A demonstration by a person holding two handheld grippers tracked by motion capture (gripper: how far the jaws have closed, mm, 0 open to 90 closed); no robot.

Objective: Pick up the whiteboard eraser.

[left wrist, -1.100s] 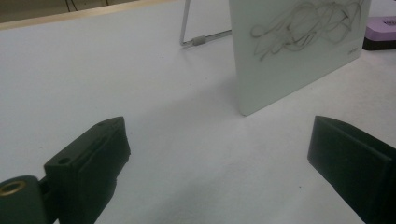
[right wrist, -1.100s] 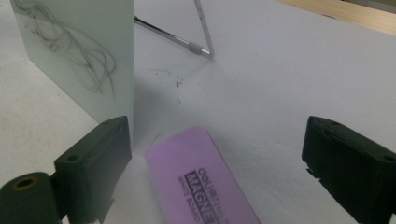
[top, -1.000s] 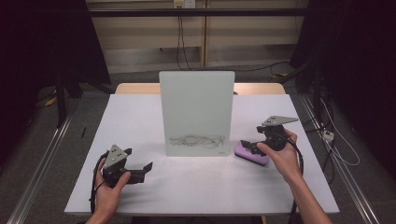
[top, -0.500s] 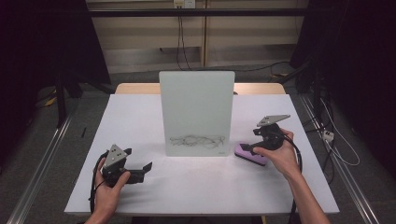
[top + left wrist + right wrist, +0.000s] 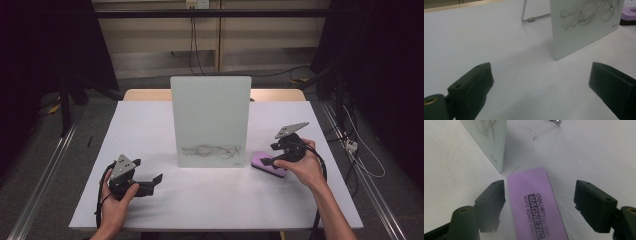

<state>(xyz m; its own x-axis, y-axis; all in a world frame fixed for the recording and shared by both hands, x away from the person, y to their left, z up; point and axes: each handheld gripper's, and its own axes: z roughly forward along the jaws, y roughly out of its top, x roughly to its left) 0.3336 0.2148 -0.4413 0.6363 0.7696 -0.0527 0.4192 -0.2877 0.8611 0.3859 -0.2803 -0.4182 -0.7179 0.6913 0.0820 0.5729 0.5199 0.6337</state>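
An upright whiteboard (image 5: 210,121) stands mid-table with grey scribbles (image 5: 211,151) along its lower part. A purple whiteboard eraser (image 5: 268,164) lies flat on the table by the board's lower right corner. My right gripper (image 5: 266,161) hovers just over it, open, with one jaw on each side of the eraser (image 5: 537,205) and not touching it. My left gripper (image 5: 156,181) rests near the front left of the table, open and empty, pointing toward the board (image 5: 584,23).
The white table (image 5: 150,120) has its wooden far edge (image 5: 147,94) behind the board. A wire stand (image 5: 531,18) props the board from behind. Cables hang at the back wall and trail on the floor at the right.
My right gripper has come down and slightly left over the eraser, its jaws now on either side of it. The left gripper has stayed in place.
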